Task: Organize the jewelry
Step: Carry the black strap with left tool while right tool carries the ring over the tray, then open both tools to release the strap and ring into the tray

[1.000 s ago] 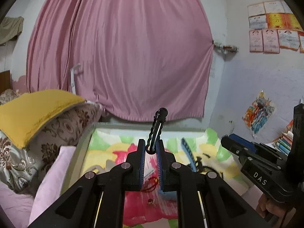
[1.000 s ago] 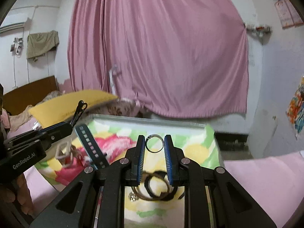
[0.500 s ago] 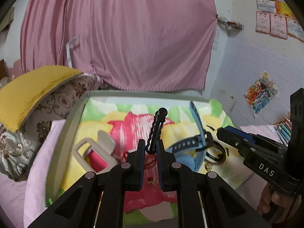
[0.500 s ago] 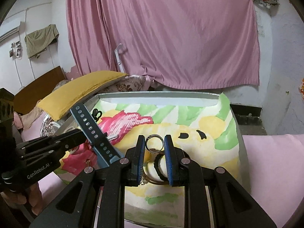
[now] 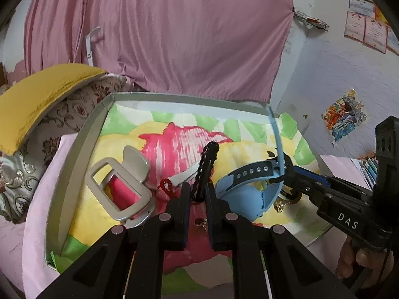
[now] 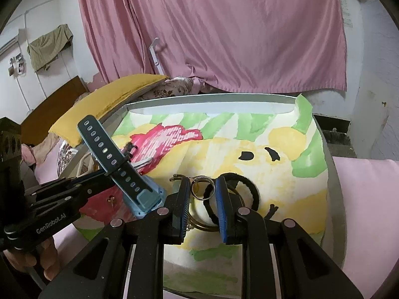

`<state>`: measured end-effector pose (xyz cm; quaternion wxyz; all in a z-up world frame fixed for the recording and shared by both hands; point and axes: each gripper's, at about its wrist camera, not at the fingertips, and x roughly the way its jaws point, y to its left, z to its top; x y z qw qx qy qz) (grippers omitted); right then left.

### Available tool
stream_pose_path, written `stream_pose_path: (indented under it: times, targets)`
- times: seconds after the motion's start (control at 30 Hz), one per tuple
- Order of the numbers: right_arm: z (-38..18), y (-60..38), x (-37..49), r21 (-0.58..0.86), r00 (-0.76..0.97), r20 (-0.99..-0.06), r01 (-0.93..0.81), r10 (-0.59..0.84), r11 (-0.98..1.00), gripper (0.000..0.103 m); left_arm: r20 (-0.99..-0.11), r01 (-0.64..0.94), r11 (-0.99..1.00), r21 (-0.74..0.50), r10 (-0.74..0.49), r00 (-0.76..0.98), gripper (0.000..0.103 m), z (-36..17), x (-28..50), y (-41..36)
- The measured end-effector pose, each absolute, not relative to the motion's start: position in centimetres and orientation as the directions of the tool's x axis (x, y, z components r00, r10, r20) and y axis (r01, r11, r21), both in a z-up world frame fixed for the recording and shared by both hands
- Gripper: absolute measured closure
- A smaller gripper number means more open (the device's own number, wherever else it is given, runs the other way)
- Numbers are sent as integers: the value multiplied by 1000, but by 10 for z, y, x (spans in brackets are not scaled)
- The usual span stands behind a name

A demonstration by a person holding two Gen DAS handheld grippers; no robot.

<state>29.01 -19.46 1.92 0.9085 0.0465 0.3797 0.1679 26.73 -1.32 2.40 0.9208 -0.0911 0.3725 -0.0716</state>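
Observation:
My left gripper is shut on a black wavy hair clip that sticks up from the pads, above a tray lined with a painted sheet. Just left of it an open beige jewelry box lies on the sheet, with a red string bracelet beside it. A blue watch lies to the right. My right gripper is shut on a silver ring, above a black hair tie and gold bangles.
A small gold earring lies on the red patch under my left fingers. Pillows press against the tray's left rim. A pink curtain hangs behind. A hand grips the right tool's handle. The watch strap stands up between the two grippers.
Both grippers have tipped down and sunk toward the tray, keeping their grips. The jewelry box, the watch and the bangles now fill more of each view.

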Motion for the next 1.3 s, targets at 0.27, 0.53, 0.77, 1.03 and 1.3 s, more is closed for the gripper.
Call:
stream_pose_path:
  times: [0.27,0.53,0.77,1.03,1.3]
  targets:
    - [21,-196,288,213,667,-668,-253,330,944,69,-684,39,969,-242,-199,702,92,21,267,-9]
    - [30,-198,275,174,715,-631,-247,301,953,60,-652,28,969,-244,-186,735,61,27,260,-5]
    - [42,-205,262,134,767,-586,-224,259,965,49,-591,10,975,-224,-144,794,37,39,247,-1]
    - [53,-215,246,111,826,-518,-189,219,976,32,-534,-44,978,-205,-74,842,8,47,234,6]
    - [64,-219,233,115,860,-462,-184,216,976,15,-477,-34,984,-173,-54,877,2,54,224,2]
